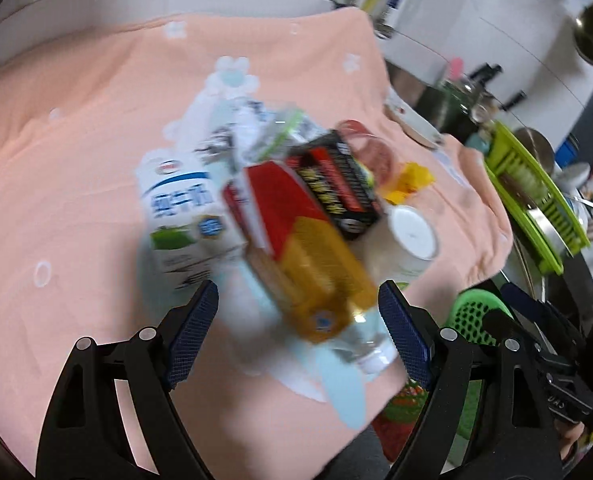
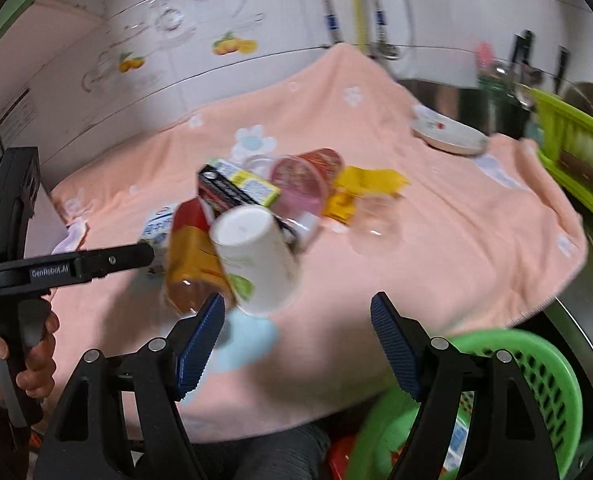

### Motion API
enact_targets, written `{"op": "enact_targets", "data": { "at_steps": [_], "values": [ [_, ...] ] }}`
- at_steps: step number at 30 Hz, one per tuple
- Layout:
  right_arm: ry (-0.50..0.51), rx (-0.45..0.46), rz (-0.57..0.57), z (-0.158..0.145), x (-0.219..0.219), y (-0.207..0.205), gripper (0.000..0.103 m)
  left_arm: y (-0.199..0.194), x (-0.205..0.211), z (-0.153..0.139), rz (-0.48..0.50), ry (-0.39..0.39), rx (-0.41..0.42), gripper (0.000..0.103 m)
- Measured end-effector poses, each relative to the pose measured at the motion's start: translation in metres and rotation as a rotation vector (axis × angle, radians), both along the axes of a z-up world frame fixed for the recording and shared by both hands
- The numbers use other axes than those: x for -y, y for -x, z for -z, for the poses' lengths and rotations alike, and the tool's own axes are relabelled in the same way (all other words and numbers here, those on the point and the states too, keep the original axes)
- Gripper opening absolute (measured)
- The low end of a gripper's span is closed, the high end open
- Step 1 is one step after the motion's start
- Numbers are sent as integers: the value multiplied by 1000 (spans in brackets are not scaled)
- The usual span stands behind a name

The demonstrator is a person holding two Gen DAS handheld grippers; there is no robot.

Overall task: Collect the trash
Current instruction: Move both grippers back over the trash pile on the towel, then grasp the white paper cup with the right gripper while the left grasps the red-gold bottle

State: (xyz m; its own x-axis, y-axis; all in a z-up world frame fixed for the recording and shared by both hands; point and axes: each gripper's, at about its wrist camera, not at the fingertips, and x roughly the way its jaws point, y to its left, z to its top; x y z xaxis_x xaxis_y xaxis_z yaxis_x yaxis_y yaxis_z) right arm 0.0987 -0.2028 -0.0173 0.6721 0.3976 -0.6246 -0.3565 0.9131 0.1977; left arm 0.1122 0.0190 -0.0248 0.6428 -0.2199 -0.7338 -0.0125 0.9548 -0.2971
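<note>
On the towel (image 2: 436, 240) the trash lies in one heap: the milk carton (image 1: 180, 216) left, the paper cup (image 2: 256, 256) right, the basket (image 2: 536, 376) beyond the towel's right edge.

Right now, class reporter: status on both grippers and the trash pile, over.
Left gripper open, empty. Right gripper open, empty. Trash pile on pink cloth, uncollected. Green basket at near edge. Nothing blocking.

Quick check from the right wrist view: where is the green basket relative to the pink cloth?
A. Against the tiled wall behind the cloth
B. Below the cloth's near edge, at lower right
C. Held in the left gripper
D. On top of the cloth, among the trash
B: the green basket sits below the near edge of the pink cloth, at lower right, off the cloth.
</note>
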Motion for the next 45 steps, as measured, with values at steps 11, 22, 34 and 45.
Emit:
{"op": "enact_targets", "data": {
  "at_steps": [11,22,34,45],
  "values": [
    [32,-1,-69,4,-48,-36,72,8,-36,11,-54,35,-19,81],
    [70,-28,-70,17,-69,-63,68,9,-44,15,-62,52,-31,81],
    [64,-64,-56,31,-71,-77,62,3,-41,21,-53,59,-54,81],
    [62,-68,-53,35,-74,-83,57,-1,-35,23,-43,65,-61,81]
  ]
}}
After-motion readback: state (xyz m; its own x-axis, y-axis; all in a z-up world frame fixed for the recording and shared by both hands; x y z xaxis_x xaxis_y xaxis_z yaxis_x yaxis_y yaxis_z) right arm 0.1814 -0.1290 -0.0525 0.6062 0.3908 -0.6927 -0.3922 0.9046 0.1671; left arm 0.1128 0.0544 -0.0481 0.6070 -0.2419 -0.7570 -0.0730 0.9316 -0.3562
